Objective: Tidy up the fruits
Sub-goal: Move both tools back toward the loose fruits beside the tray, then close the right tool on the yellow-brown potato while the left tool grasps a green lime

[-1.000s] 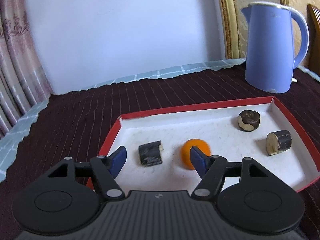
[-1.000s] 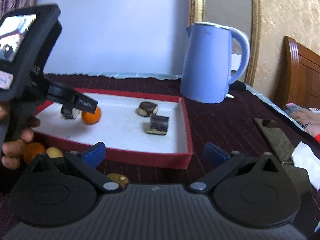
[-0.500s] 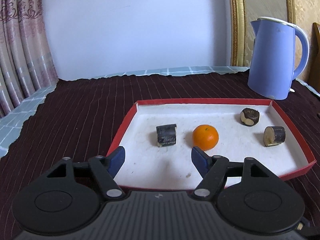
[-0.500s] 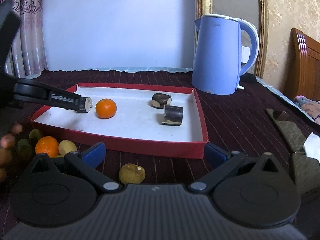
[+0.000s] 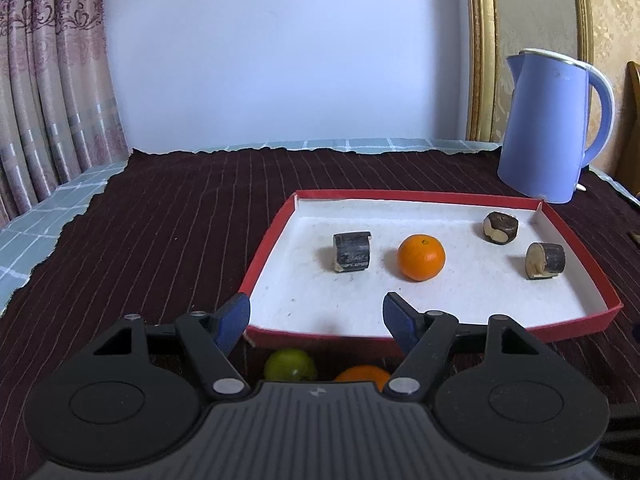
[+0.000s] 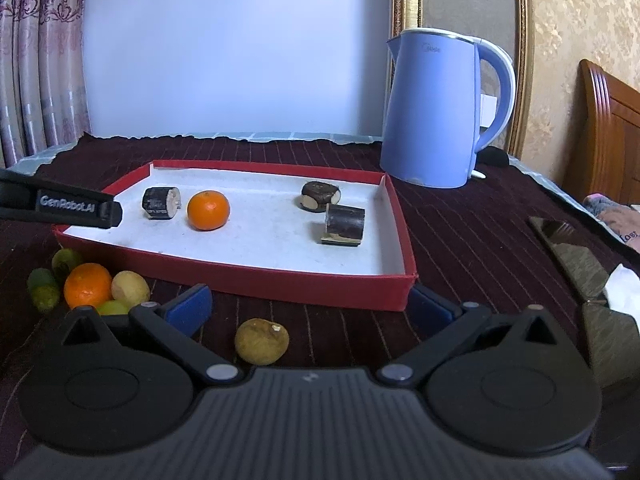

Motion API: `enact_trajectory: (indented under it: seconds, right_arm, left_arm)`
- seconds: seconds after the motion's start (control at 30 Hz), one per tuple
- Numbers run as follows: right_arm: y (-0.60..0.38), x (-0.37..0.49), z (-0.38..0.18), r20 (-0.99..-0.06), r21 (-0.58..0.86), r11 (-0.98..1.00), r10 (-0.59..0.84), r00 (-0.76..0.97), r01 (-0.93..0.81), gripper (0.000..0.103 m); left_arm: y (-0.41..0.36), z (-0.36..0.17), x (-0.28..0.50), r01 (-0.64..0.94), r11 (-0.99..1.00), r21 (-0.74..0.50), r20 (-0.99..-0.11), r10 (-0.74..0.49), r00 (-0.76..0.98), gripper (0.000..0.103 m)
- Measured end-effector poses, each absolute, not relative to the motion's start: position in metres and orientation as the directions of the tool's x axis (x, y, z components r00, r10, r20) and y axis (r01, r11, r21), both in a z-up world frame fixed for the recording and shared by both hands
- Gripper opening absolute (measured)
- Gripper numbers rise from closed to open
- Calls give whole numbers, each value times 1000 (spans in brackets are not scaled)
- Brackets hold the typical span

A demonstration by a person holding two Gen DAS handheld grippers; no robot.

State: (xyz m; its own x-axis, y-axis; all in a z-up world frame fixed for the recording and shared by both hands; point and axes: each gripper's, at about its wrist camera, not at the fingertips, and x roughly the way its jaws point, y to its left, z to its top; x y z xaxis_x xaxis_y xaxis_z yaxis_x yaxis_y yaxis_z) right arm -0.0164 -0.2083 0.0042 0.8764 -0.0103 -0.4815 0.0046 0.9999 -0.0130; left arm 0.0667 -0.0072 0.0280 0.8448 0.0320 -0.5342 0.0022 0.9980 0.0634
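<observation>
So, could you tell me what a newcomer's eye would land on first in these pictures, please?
Probably the red tray with its white floor, mid-table, holding a bright orange among three dark cut log-like pieces. Next, the tall blue kettle standing behind the tray's far right corner. Then the loose fruits clustered on the dark cloth in front of the tray's near left edge.

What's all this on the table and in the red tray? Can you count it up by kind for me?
Oranges: 2, one in the red tray at, one outside
Dark cut chunks, in the tray: 3
Yellowish fruits: 2
Green fruits: 3
Blue kettle: 1
Total, with the tray: 12
</observation>
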Motion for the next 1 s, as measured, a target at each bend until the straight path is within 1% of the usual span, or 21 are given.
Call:
enact_trajectory:
  seconds: [0.13,0.2,0.4,0.47,0.5,0.53,0.57,0.63,0.77,0.83,1.0]
  right_arm:
    - [-209,-16,2,-489,-8,1000,-3,872,-1,103]
    - [-207,-17,2,-491,-14,1000,0,871,-8,103]
    - [-205,-12,-3,-534,-9,999,34,845,-45,103]
    - [-206,-11,-4,-540,9,998,51,840,-55,95]
    - [-208,-10,-5,-547,20,998,61,835,-60,86]
    - [-208,-9,-6,-550,29,998,66,833,-60,79]
    - [-209,-8,-7,-552,34,998,68,831,-59,76]
    - [-209,-7,-7,-557,38,998,68,828,-57,60]
    - [-205,-7,-8,-558,27,996,87,825,-87,43]
    - [-203,-7,-9,-563,16,995,88,822,-96,28]
    - [-207,-7,-10,-560,43,995,100,822,-92,28]
  left_arm:
    - [3,26,56,7,999,40,-537,16,844,75]
    - [9,26,50,5,1000,23,-534,8,845,87]
    - [23,22,35,4,1000,25,-523,9,853,89]
    - [29,19,34,3,1000,17,-526,6,850,89]
    - [34,17,35,2,1000,9,-531,3,847,89]
    - [37,15,36,-3,1000,1,-538,3,843,89]
    - [41,13,37,-9,1000,-10,-544,2,839,89]
    - [50,9,39,-16,999,-41,-554,-9,833,89]
    - [68,7,40,-22,993,-117,-555,-47,830,89]
    - [76,7,39,-33,988,-148,-552,-55,832,89]
    - [86,5,35,-44,994,-103,-556,-21,831,89]
